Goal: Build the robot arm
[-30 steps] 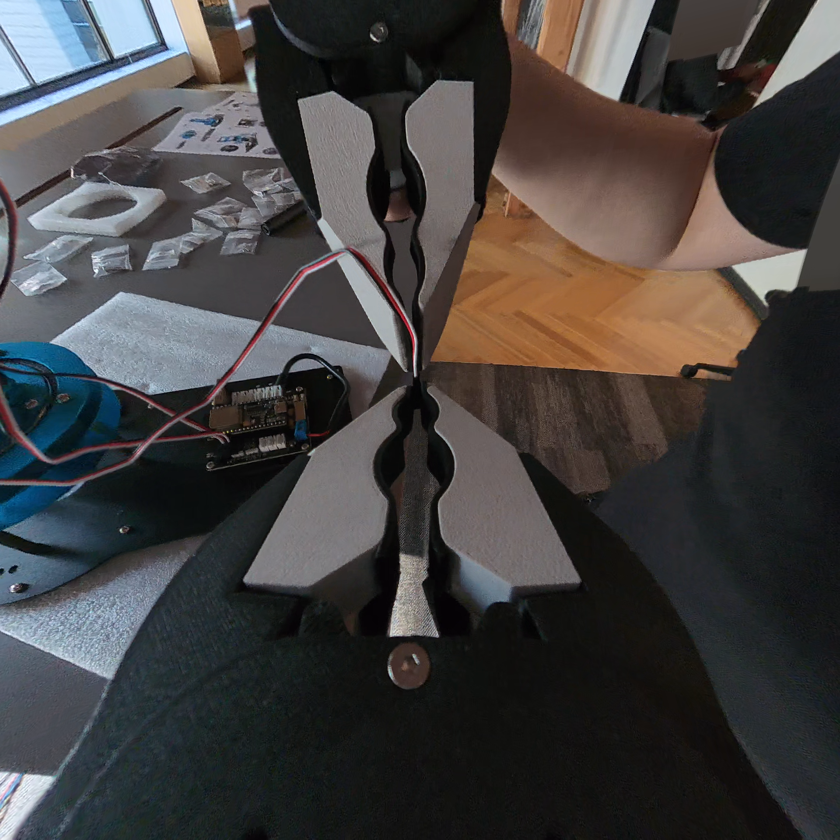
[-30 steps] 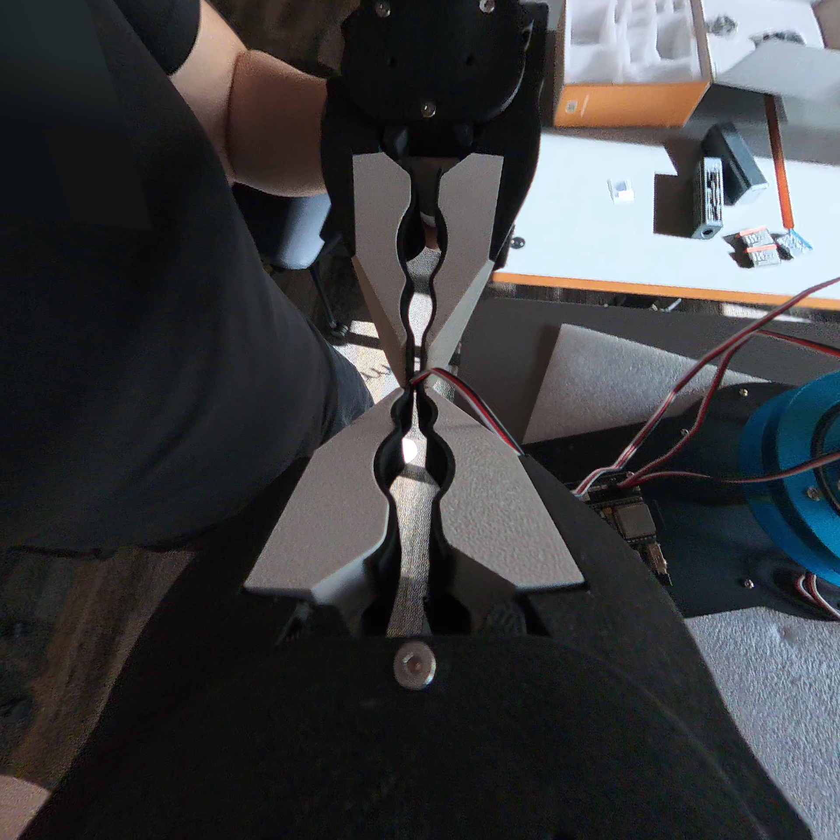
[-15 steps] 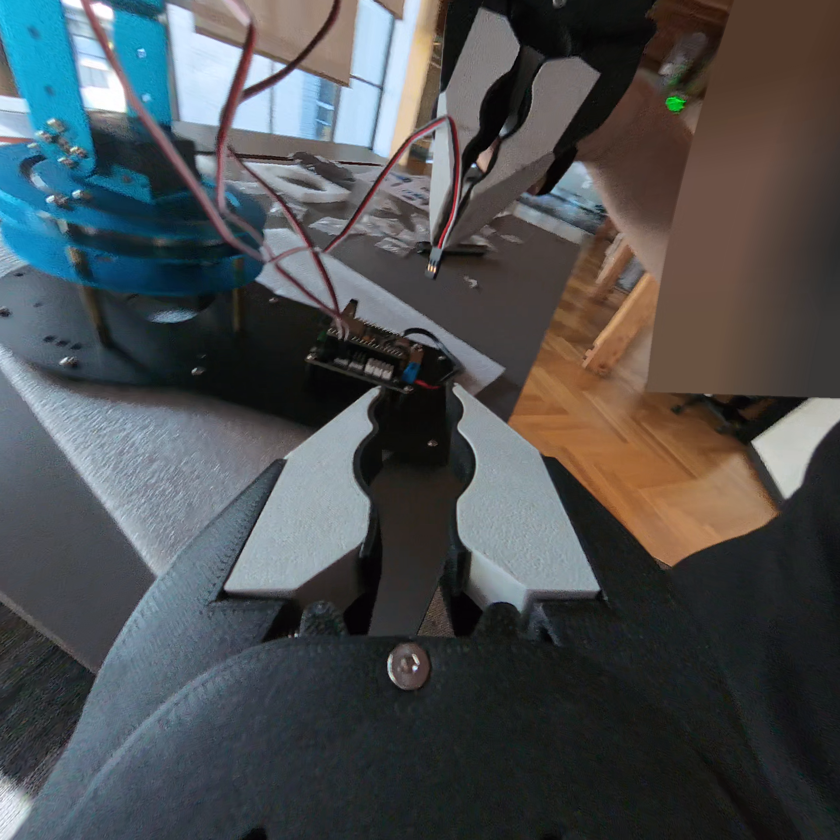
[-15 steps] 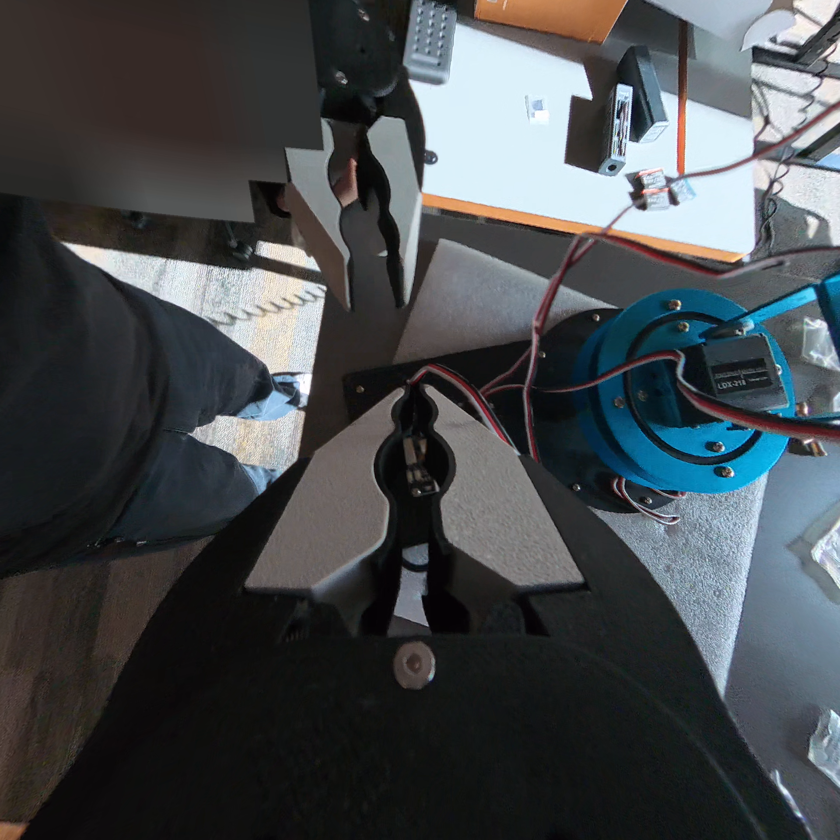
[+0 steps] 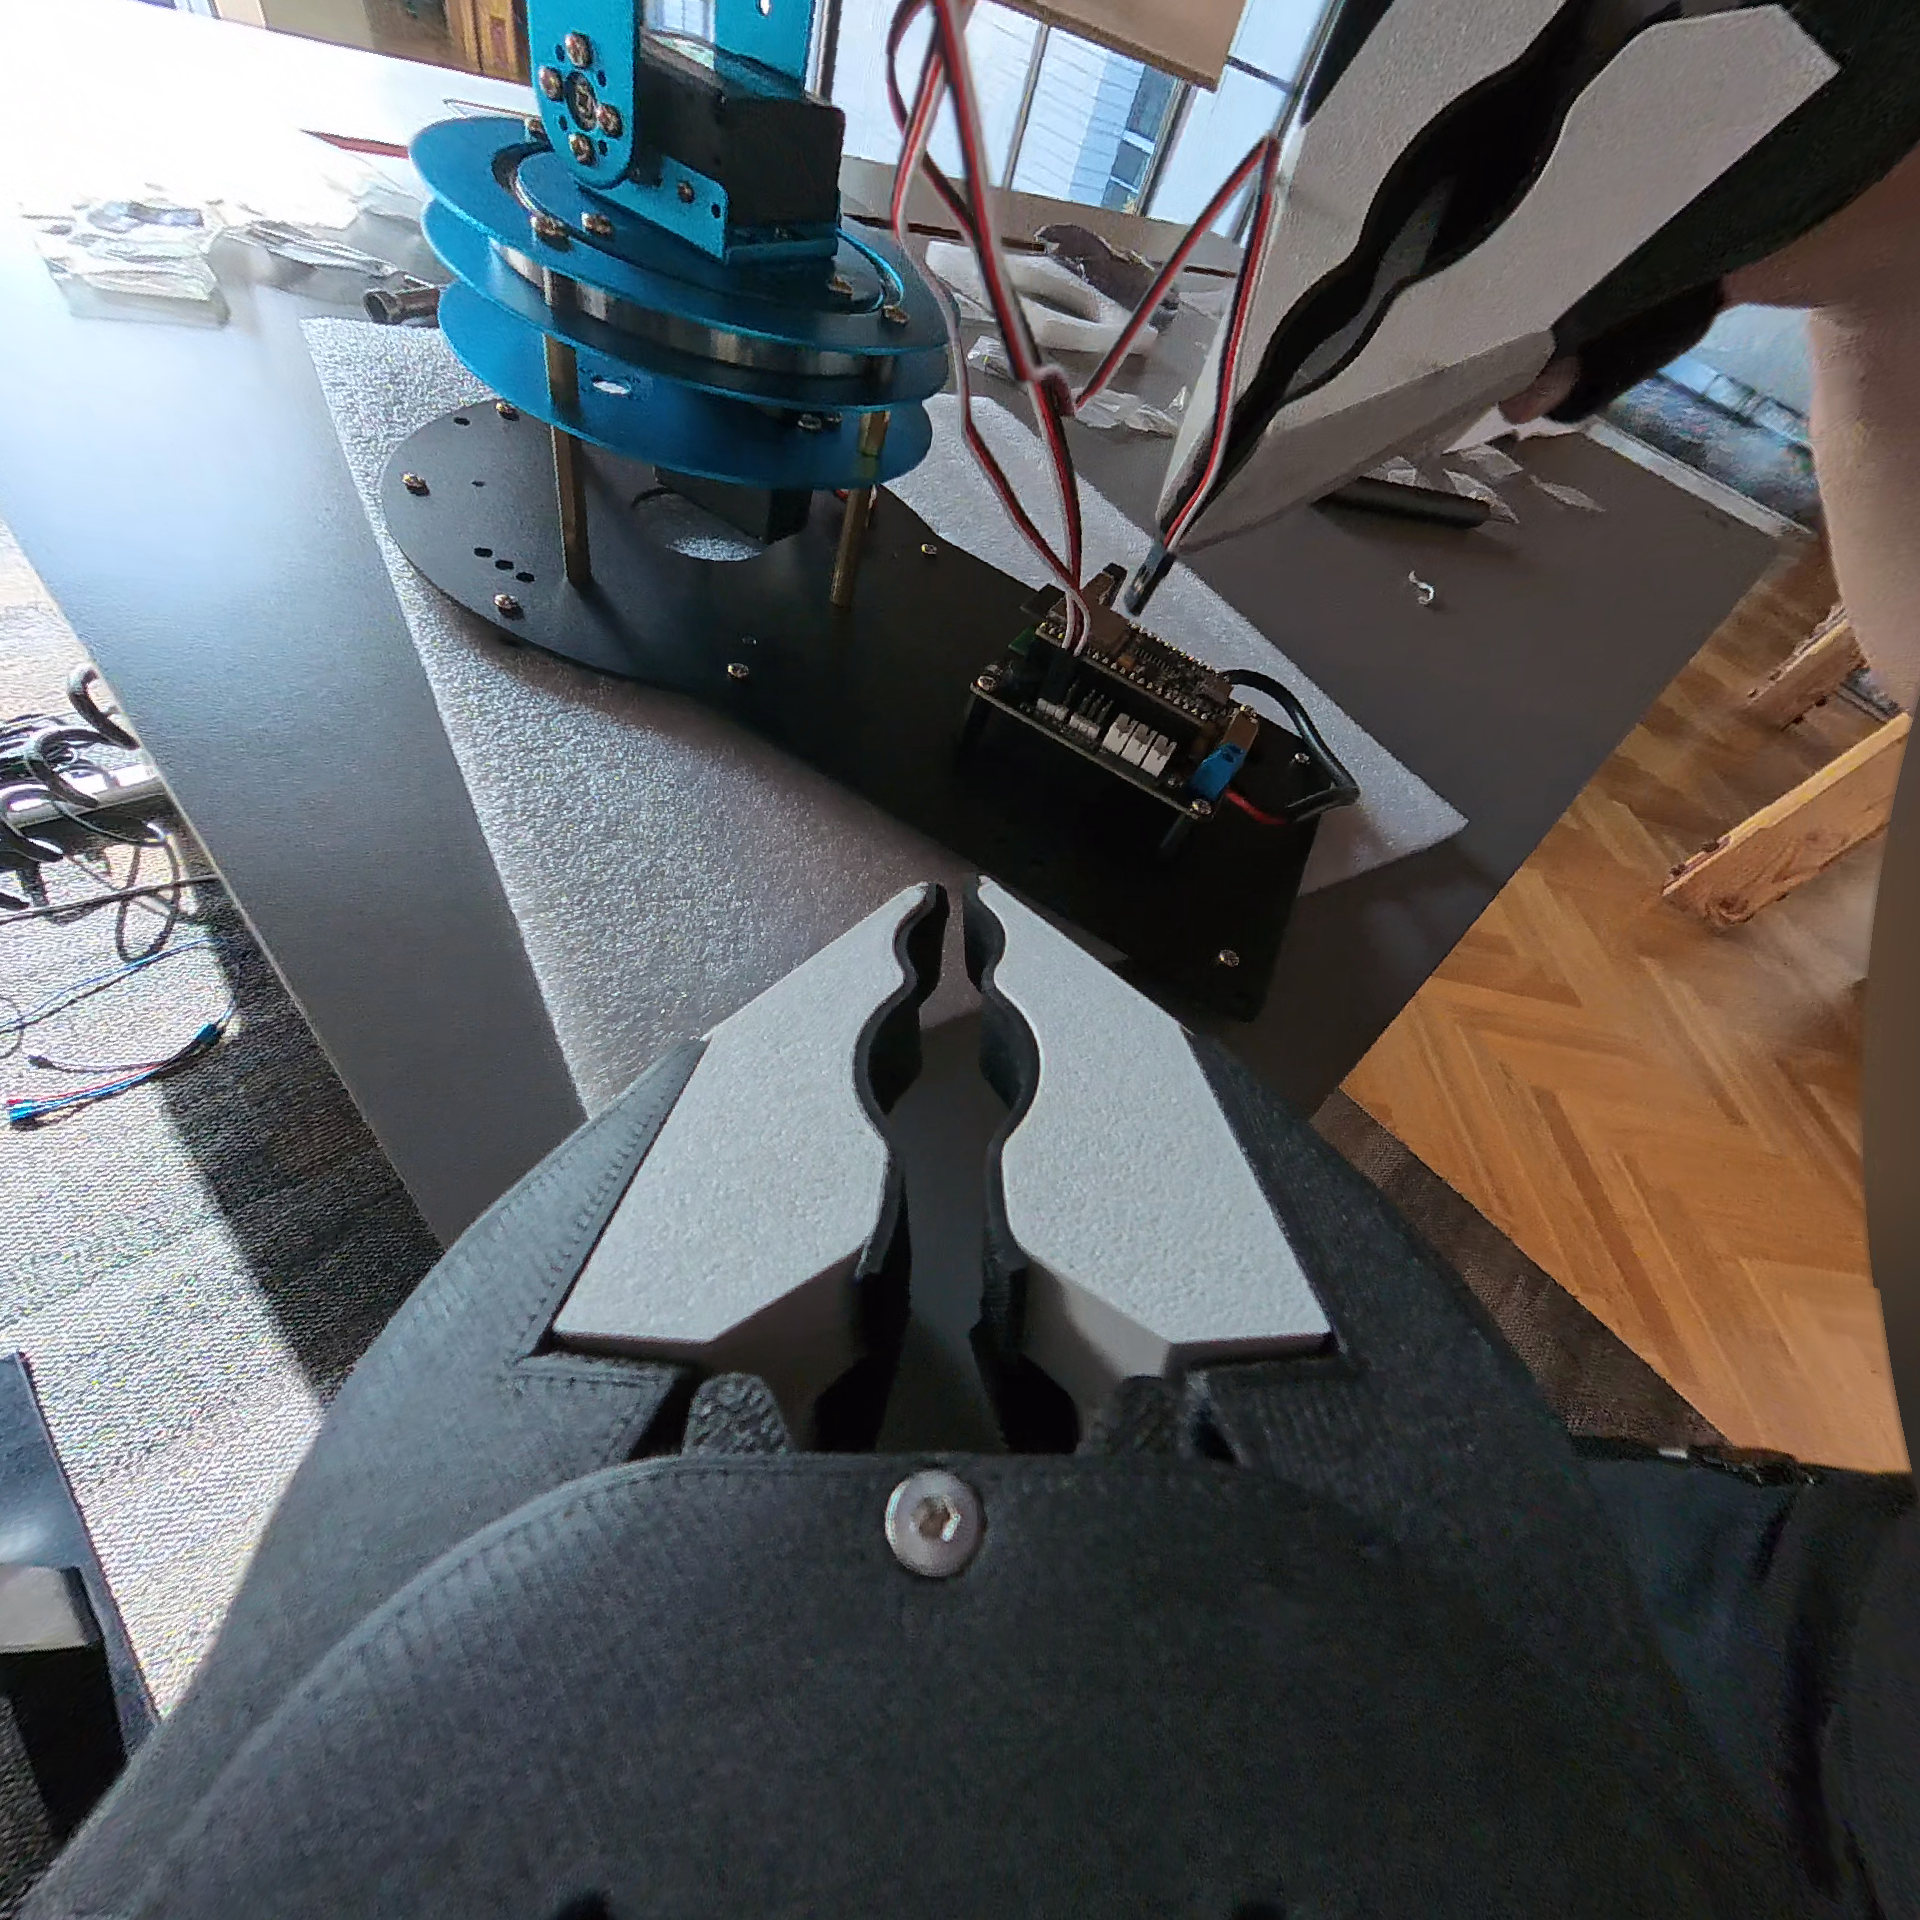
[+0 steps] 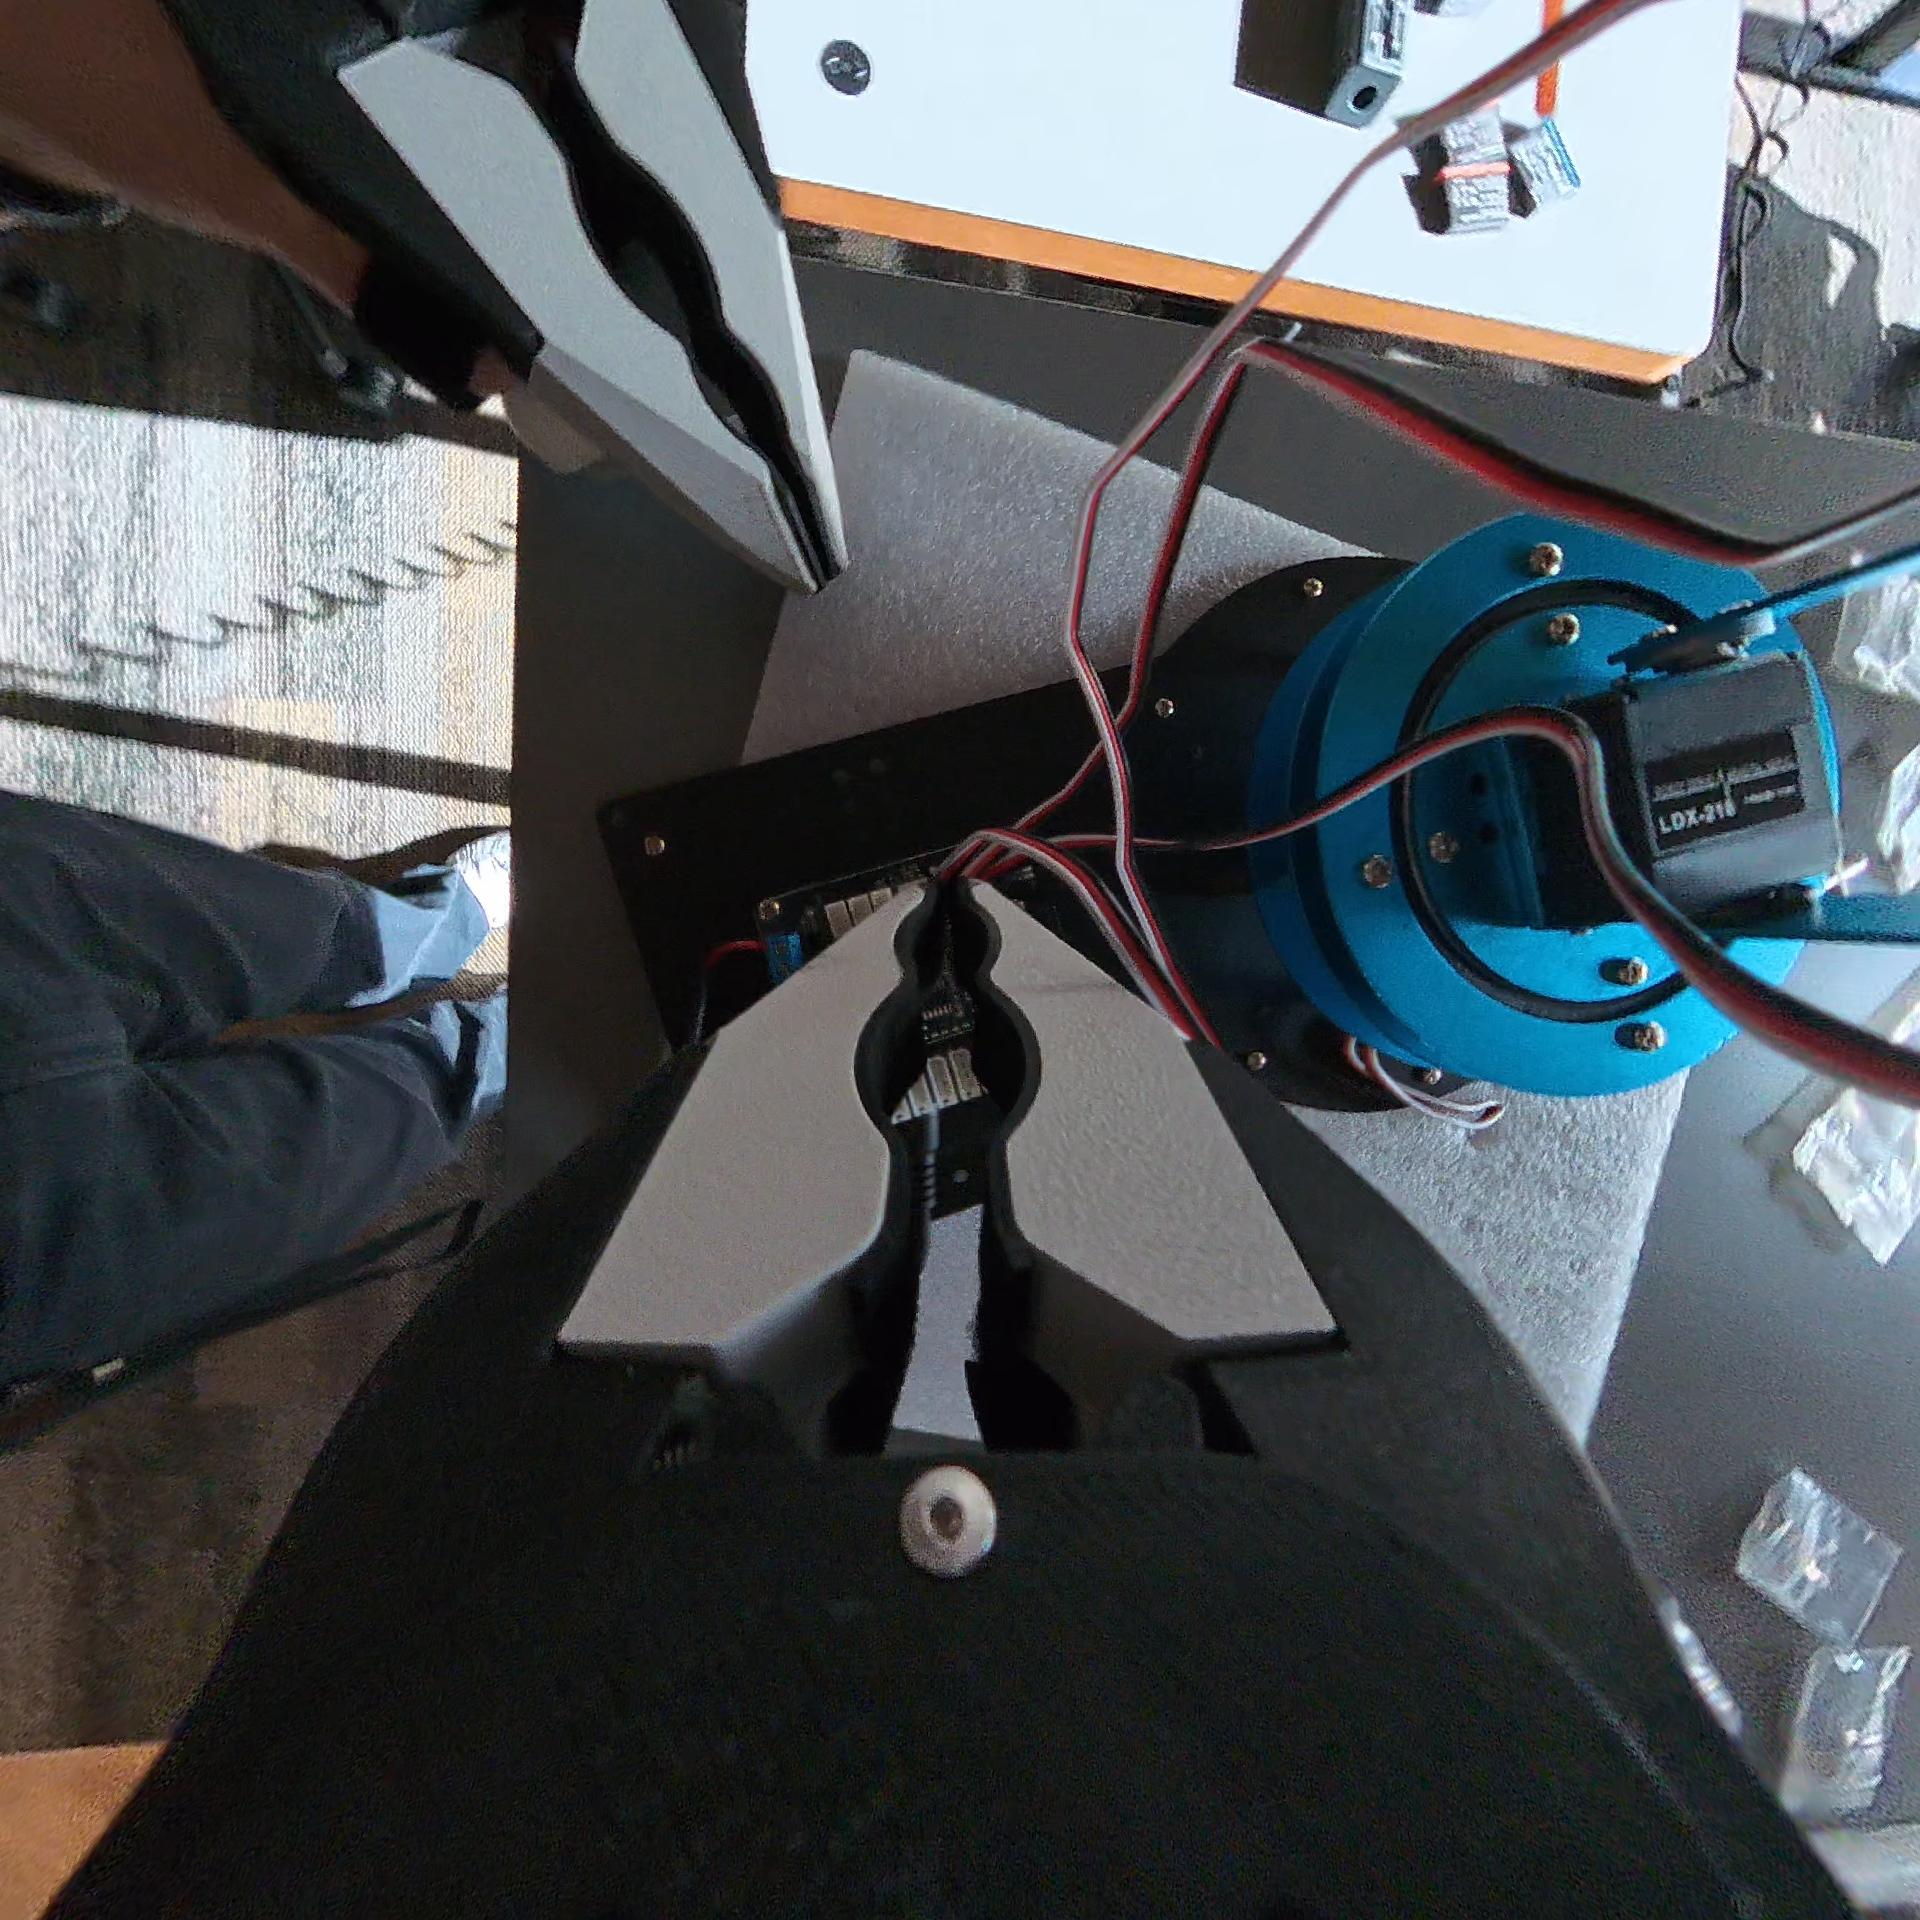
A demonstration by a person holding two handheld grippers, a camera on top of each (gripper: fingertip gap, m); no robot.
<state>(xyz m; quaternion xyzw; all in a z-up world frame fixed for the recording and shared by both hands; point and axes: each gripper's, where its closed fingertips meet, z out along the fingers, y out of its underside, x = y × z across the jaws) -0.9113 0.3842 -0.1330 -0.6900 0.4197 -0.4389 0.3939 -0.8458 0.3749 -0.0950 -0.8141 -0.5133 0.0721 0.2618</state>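
Note:
My right gripper (image 6: 951, 894) is shut on a red, white and black servo wire (image 6: 997, 847). In the left wrist view my right gripper (image 5: 1195, 535) points down, and the wire's black connector (image 5: 1143, 584) hangs just above the control board (image 5: 1122, 717). The board (image 6: 852, 912) sits on a black baseplate (image 5: 727, 613) beside a blue turntable (image 5: 686, 343) that carries a black servo (image 6: 1714, 790). My left gripper (image 5: 951, 894) is shut and empty, short of the baseplate's near end. It also shows in the right wrist view (image 6: 821, 566) above the foam sheet (image 6: 935, 499).
Two other servo wires (image 5: 1060, 436) are plugged into the board. Small plastic bags (image 6: 1860, 1174) lie on the dark table at the right. A white table with an orange edge (image 6: 1143, 260) stands beyond. Wood floor (image 5: 1558, 1039) and a person's leg (image 6: 208, 1039) lie past the table edge. Some 9 cm of space lies between my two pairs of fingers.
The grippers were tip to tip on the wire. My left gripper let go, drew back and closed empty. My right gripper carried the connector down to just above the board.

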